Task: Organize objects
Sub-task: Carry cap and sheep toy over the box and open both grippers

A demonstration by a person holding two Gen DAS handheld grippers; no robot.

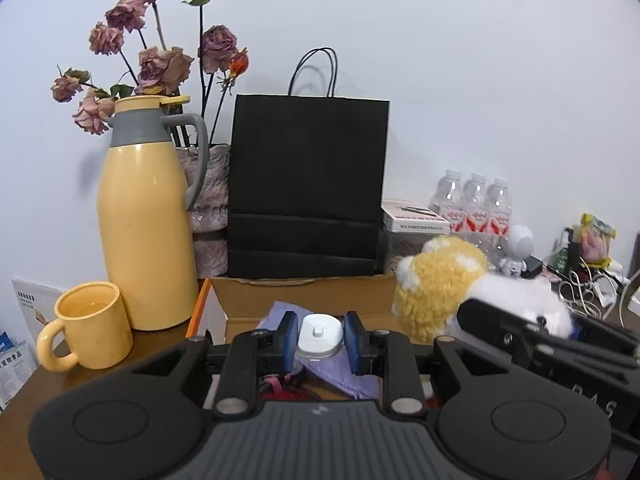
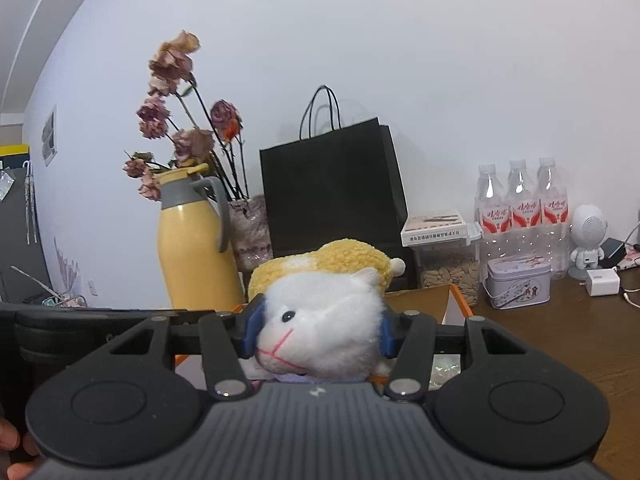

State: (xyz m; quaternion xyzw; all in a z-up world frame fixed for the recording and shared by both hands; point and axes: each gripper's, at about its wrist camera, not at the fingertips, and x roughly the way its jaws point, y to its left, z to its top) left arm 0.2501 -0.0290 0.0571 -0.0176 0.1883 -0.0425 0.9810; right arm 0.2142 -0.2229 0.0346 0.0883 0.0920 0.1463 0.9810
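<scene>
left wrist view
cardboard box (image 1: 304,292): open, straight in front of the black bag (image 1: 308,184); purple cloth (image 1: 344,376) and red-pink fabric lie inside
yellow mug (image 1: 90,326): left of the black bag, beside the yellow flask (image 1: 146,216); contents unclear
left gripper (image 1: 321,338): jaws narrow, blue pads pinching a small white capped object (image 1: 320,334) above the box
right gripper (image 1: 560,336): lower right of the black bag, carrying the plush toy (image 1: 436,284)
dried roses (image 1: 160,52): behind the flask, left of the black bag

right wrist view
clear tub (image 2: 450,272): right of the black bag (image 2: 332,188), holds seeds, with a flat white box (image 2: 434,226) on top
tin (image 2: 518,282): further right, lid on
right gripper (image 2: 318,330): about half open, pads squeezing the plush toy's white head (image 2: 324,328), which blocks the lower part of the bag
water bottles (image 2: 522,204): right of the black bag, against the wall
white speaker figure (image 2: 588,240): far right, past the bottles
</scene>
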